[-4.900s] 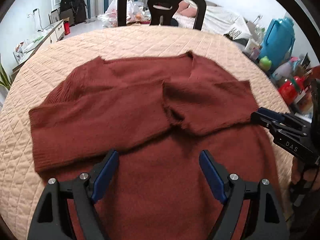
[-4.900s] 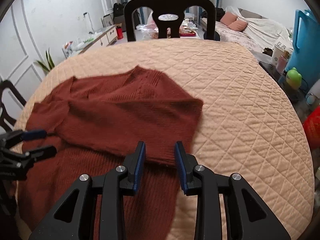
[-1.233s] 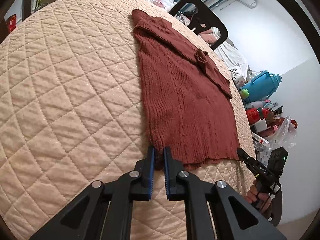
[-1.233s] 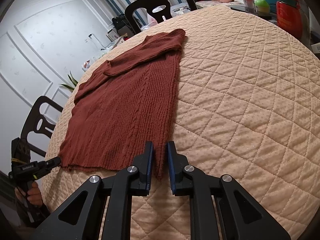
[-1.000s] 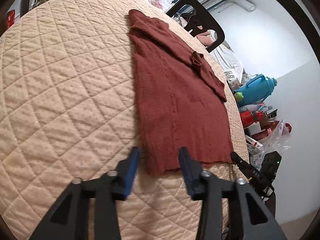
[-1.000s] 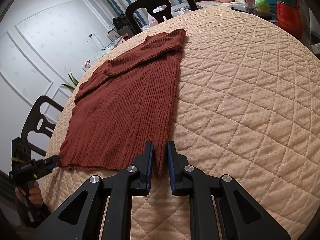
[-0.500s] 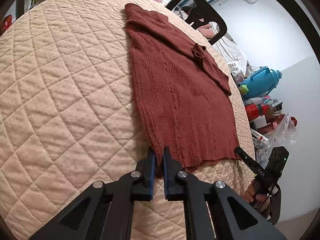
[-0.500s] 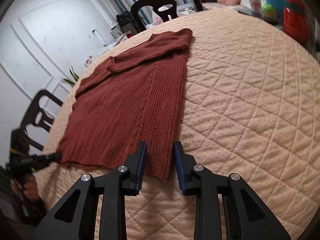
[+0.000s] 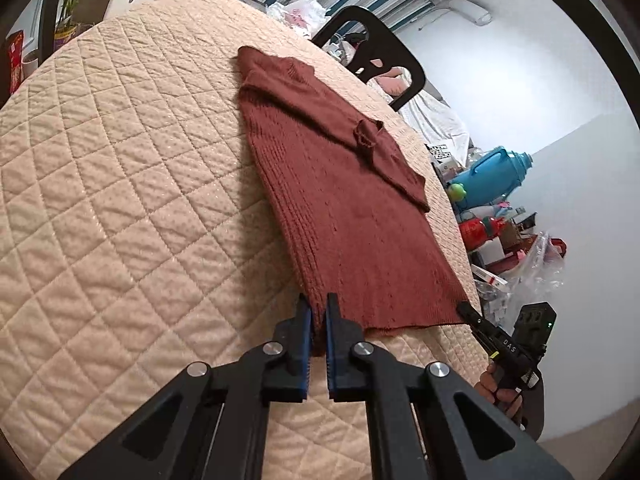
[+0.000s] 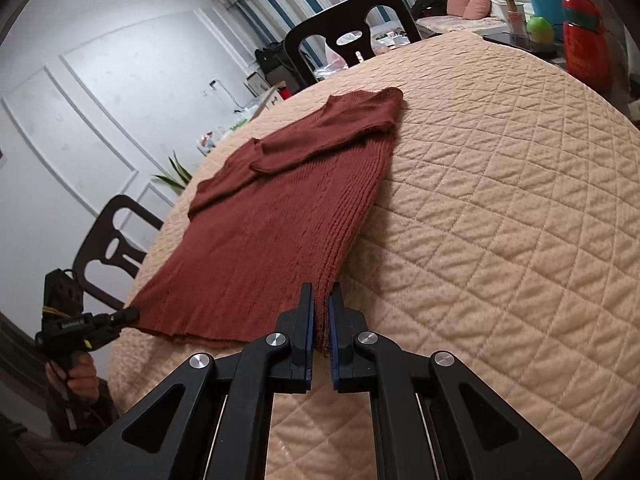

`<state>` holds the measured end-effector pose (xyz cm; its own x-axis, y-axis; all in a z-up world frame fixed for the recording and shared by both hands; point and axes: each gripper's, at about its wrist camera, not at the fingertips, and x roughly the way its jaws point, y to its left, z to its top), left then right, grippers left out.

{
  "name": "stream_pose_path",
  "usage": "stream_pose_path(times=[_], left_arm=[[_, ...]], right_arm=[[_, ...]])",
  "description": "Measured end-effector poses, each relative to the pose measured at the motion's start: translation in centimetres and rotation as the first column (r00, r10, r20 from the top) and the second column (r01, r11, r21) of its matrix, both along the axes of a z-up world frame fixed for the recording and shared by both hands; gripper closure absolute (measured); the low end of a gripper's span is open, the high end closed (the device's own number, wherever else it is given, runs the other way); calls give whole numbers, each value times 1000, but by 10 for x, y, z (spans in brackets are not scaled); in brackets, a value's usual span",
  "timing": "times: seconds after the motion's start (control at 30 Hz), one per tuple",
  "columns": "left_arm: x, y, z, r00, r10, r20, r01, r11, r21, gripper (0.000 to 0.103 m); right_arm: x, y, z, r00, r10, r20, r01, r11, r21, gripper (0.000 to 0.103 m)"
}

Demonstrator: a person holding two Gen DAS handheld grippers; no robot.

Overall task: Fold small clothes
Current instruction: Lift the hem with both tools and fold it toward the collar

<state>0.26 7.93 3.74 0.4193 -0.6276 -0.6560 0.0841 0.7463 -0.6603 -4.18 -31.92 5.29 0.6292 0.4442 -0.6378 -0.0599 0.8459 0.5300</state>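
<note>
Both hem corners are now pinched where the sweater's sleeves were earlier being folded in. From the left wrist, the left gripper [image 9: 316,322] is clamped on the sweater [image 9: 348,200] at its near hem corner, by the table's [image 9: 120,200] near edge. From the right wrist, the right gripper [image 10: 320,322], having just closed, grips the other hem corner. Uneven lifting could spill the folded sleeves.

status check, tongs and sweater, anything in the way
Left tongs shut on sweater hem corner. Right tongs shut on the other corner. Sleeves folded in, sweater flat on quilted cover. Nothing in the way.
</note>
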Motion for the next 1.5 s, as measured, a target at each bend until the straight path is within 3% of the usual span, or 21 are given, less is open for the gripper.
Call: stream_pose_path(times=[0.2, 0.4, 1.17, 1.5], left_arm=[[-14, 7, 17, 999, -8, 40, 8, 1000, 0, 96], [-7, 11, 42, 992, 10, 123, -10, 1000, -1, 96], [123, 7, 74, 979, 104, 176, -108, 994, 15, 96], [189, 9, 56, 981, 170, 96, -172, 985, 16, 96]], right_arm=[[-14, -3, 12, 999, 9, 35, -11, 998, 54, 97], [-10, 0, 40, 993, 20, 115, -24, 999, 30, 97], [125, -1, 76, 991, -49, 123, 57, 997, -59, 97], [195, 0, 69, 995, -75, 63, 78, 996, -49, 97]])
